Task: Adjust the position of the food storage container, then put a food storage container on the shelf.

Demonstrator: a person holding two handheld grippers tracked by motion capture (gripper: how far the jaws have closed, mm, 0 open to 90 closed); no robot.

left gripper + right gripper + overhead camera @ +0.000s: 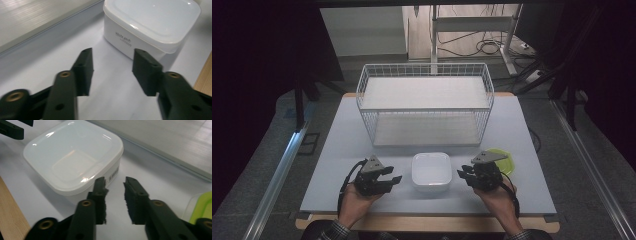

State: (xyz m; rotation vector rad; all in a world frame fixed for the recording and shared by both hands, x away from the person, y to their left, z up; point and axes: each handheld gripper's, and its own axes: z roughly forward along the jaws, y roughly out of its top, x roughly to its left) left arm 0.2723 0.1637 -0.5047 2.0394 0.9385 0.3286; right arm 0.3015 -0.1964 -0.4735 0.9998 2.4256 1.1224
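A white square plastic container (431,171) sits near the table's front edge, its top without a lid. My left gripper (395,180) rests just left of it, open, jaws pointing at its side. The container (152,23) lies a short way beyond the left gripper (113,65), which holds nothing. My right gripper (462,175) stands just right of the container, also open. The right gripper (114,185) has a narrower gap, nothing in it, and the container (72,157) lies just ahead to its left. A green lid (506,161) lies under and behind the right gripper, with its corner (202,207) at the right edge.
A white wire basket rack (425,102) with two shelves stands at the back middle of the pale table (342,145). The table's wooden front edge (427,222) runs below my hands. Cables and a metal stand are on the floor beyond.
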